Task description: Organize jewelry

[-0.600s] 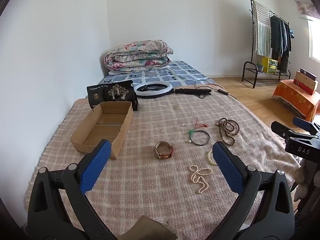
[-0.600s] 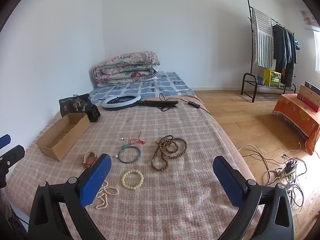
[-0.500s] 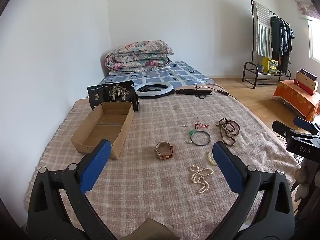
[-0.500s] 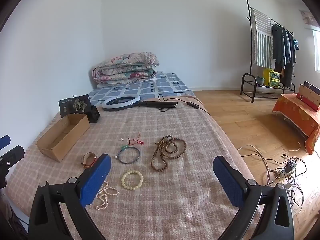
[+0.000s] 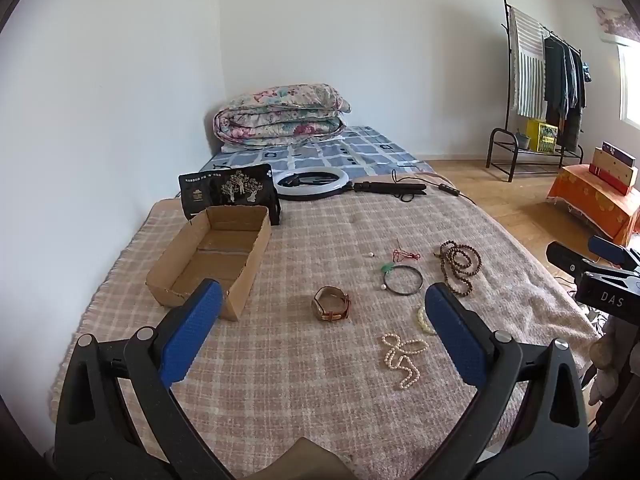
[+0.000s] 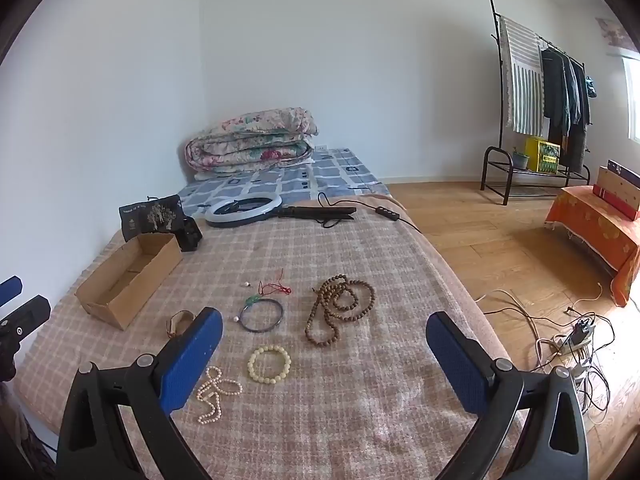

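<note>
Plaid blanket (image 5: 320, 380) under scattered jewelry, wooden floor (image 6: 500, 248) beyond.

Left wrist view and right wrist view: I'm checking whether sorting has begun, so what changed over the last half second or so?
Hardly anything. Both views shifted only slightly. The left gripper and right gripper stay open and empty. Nothing was picked up or released: the watch, pearl necklace, wooden bead necklace and cream bracelet lie where they were on the blanket, and the cardboard box has not moved.
</note>
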Demonstrator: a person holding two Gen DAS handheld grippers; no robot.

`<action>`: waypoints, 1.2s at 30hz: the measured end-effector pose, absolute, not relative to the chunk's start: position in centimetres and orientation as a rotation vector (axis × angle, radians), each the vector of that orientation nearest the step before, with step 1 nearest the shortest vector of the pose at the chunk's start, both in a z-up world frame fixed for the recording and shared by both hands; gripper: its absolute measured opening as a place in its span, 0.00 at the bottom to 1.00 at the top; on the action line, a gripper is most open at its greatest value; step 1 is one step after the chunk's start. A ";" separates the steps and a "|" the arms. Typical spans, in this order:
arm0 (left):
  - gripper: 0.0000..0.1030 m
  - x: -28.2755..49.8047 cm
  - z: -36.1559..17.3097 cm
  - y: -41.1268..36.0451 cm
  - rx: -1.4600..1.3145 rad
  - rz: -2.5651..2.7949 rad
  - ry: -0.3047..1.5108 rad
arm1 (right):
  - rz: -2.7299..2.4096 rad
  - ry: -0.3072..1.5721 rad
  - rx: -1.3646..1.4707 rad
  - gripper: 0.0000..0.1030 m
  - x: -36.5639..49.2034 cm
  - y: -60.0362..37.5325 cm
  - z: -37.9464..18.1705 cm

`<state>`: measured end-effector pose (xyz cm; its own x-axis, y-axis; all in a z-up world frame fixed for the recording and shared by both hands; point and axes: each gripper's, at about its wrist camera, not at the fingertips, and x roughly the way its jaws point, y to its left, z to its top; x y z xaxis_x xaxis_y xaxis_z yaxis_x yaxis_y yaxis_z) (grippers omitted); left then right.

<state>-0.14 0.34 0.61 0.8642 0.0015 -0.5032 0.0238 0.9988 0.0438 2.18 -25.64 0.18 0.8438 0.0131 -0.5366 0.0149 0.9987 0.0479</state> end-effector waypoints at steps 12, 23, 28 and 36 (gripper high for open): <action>1.00 -0.1 2.0 1.1 0.033 0.003 0.517 | -0.005 0.567 0.052 1.00 2.2 -25.4 0.4; 1.00 -0.2 1.8 1.2 0.025 0.013 0.503 | 0.000 0.566 0.053 1.00 2.2 -25.1 0.6; 1.00 -0.2 1.8 1.3 0.023 0.015 0.500 | 0.004 0.566 0.051 1.00 2.4 -24.9 0.5; 1.00 -0.2 1.9 1.4 0.021 0.018 0.497 | 0.003 0.564 0.049 1.00 2.4 -24.8 0.5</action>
